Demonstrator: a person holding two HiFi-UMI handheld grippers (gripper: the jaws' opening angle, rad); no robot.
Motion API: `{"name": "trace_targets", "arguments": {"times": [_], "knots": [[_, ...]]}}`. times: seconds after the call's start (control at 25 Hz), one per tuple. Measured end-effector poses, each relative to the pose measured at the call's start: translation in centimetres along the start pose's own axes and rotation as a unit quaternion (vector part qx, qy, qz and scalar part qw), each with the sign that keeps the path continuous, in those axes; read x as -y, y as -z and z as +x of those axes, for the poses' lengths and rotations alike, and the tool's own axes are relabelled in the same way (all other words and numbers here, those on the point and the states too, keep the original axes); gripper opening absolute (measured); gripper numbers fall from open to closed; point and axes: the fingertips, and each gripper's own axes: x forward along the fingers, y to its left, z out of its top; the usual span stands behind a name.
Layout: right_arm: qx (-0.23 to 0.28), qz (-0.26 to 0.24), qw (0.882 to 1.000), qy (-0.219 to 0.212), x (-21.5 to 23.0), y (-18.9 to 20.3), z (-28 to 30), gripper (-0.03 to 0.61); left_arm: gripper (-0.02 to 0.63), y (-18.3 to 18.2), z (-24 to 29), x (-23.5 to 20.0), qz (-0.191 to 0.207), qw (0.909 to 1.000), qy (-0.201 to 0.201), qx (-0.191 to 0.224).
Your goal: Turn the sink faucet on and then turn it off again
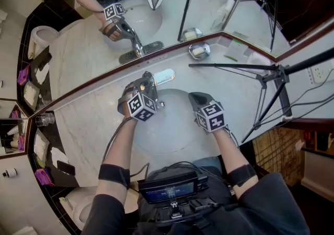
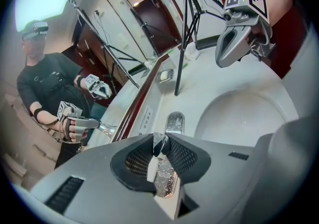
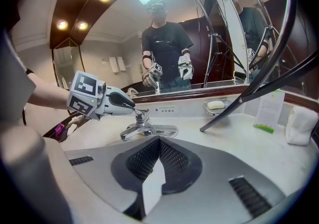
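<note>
The chrome faucet stands at the back rim of the white sink basin. My left gripper reaches over it from the left. In the left gripper view my left gripper is shut on the faucet handle, a chrome lever pinched between the black pads, with the spout beyond. The right gripper view shows the left gripper on top of the handle. My right gripper hovers over the basin's right side, shut and empty. I see no stream of water.
A black tripod stands on the marble counter at the right. A soap dish sits by the mirror, a glass at the far left. A printed card and a white folded cloth lie at the right.
</note>
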Motion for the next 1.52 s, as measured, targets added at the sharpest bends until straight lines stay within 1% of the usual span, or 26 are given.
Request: {"name": "trace_targets", "arguments": {"times": [0.28,0.56,0.64,0.68,0.72,0.76,0.84,0.92,1.04,1.12,1.2,1.24,1.32,1.36,1.4,1.44,1.52], "knots": [[0.005,-0.002,1.0,-0.001,-0.2,-0.4,-0.2,0.018,0.083,0.5,-0.8,0.6,0.0,0.9999,-0.006,-0.011],[0.008,-0.011,1.0,-0.013,-1.4,-0.3,-0.5,0.018,0.086,0.4,-3.6,1.7,0.009,0.9998,-0.017,-0.005],[0.008,-0.015,1.0,-0.016,-1.7,-0.3,-0.5,0.018,0.084,0.5,-4.8,1.8,0.001,0.9997,-0.026,-0.001],[0.008,-0.017,1.0,-0.018,-1.9,-0.3,-0.6,0.018,0.069,0.7,-5.5,1.7,-0.011,0.9994,-0.033,0.004],[0.008,-0.02,1.0,-0.019,-2.1,-0.4,-0.7,0.018,0.027,0.8,-6.1,1.6,-0.027,0.9988,-0.039,0.009],[0.008,-0.023,1.0,-0.02,-2.2,-0.5,-0.7,0.018,0.007,0.9,-6.8,1.5,-0.049,0.9977,-0.044,0.016],[0.01,-0.027,0.999,-0.022,-2.4,-0.6,-0.9,0.018,0.003,1.0,-8.1,1.6,-0.097,0.9936,-0.048,0.033],[0.011,-0.031,0.999,-0.023,-2.6,-0.7,-1.1,0.018,0.003,1.0,-9.5,1.8,-0.141,0.9876,-0.049,0.051],[0.01,-0.037,0.999,-0.026,-3.0,-0.8,-1.2,0.018,0.002,1.2,-11.3,2.2,-0.188,0.9783,-0.055,0.069],[0.01,-0.042,0.999,-0.028,-3.3,-0.8,-1.3,0.018,0.002,1.5,-12.6,2.3,-0.226,0.9688,-0.059,0.083],[0.009,-0.046,0.998,-0.03,-3.5,-0.7,-1.4,0.018,0.002,1.8,-13.9,2.1,-0.28,0.9528,-0.06,0.101],[0.008,-0.047,0.998,-0.031,-3.6,-0.6,-1.5,0.018,0.002,2.1,-14.6,1.9,-0.311,0.9421,-0.059,0.111],[0.008,-0.049,0.998,-0.032,-3.9,-0.5,-1.7,0.018,0.002,3.2,-15.7,1.7,-0.376,0.9156,-0.059,0.129],[0.008,-0.05,0.998,-0.033,-3.9,-0.4,-1.8,0.018,0.002,3.9,-16.1,1.7,-0.404,0.9025,-0.062,0.135],[0.008,-0.051,0.998,-0.033,-3.9,-0.4,-1.9,0.018,0.002,4.5,-16.4,1.8,-0.425,0.8918,-0.064,0.14],[0.008,-0.052,0.998,-0.033,-3.9,-0.3,-2.1,0.018,0.002,5.0,-16.8,2.0,-0.439,0.8843,-0.066,0.144],[0.009,-0.054,0.998,-0.032,-4.0,-0.3,-2.3,0.018,0.002,5.6,-17.5,2.5,-0.454,0.8759,-0.071,0.147]]}}
